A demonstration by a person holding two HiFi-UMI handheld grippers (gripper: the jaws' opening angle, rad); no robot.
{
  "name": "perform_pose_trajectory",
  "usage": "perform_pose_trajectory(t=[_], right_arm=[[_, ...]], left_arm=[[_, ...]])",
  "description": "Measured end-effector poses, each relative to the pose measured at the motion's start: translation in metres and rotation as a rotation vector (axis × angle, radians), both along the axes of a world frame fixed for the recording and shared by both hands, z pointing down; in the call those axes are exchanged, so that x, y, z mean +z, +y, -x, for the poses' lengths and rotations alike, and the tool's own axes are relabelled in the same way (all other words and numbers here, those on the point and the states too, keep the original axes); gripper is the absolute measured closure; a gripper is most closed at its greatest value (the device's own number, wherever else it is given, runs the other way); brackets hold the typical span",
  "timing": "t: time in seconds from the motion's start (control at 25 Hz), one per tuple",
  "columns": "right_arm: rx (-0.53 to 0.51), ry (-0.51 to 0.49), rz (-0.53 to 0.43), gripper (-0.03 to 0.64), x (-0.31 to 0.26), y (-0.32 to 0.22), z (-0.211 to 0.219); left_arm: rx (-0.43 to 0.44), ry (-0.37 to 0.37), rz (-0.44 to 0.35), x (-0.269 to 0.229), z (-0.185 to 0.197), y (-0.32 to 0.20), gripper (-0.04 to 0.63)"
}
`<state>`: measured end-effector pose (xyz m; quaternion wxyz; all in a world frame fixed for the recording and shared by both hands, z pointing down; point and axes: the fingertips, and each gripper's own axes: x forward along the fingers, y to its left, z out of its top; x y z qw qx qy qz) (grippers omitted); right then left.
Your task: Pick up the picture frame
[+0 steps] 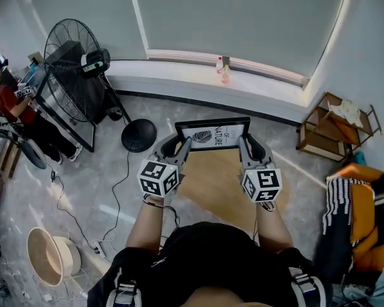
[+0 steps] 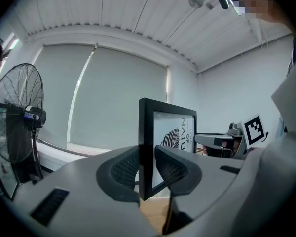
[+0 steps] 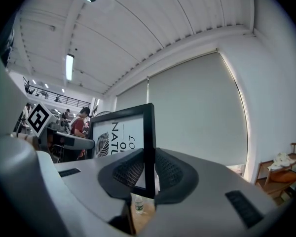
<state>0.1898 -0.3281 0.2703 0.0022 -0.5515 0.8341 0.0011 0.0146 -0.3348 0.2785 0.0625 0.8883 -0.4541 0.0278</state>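
A black picture frame [image 1: 212, 133] with a white leaf print hangs in the air above the small wooden table [image 1: 211, 183], held upright between both grippers. My left gripper [image 1: 183, 143] is shut on the frame's left edge [image 2: 146, 147], its pads pressing both faces. My right gripper [image 1: 242, 142] is shut on the frame's right edge [image 3: 149, 147] in the same way. In the left gripper view the right gripper's marker cube [image 2: 253, 127] shows behind the frame.
A large black floor fan [image 1: 73, 69] stands at the left, its round base [image 1: 139, 135] near the table. Two bottles [image 1: 222, 70] sit on the window ledge. A wooden rack [image 1: 333, 128] is at the right. A seated person [image 1: 13, 107] is far left. A basin [image 1: 51, 256] lies on the floor.
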Motion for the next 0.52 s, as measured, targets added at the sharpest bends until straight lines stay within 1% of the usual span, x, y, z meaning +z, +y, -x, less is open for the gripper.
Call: perform_pose_trajectory(t=[0.2,0.52], right_arm=[[0.002,0.005,0.003,0.532,0.001,0.003,0.009],[0.007,-0.004,0.006,0.531,0.005,0.009,-0.007]], left_arm=[[0.002,-0.005,-0.002,0.001,0.01,0.003,0.48],[0.002,-0.011,-0.002,0.002,-0.006,0.006,0.479]])
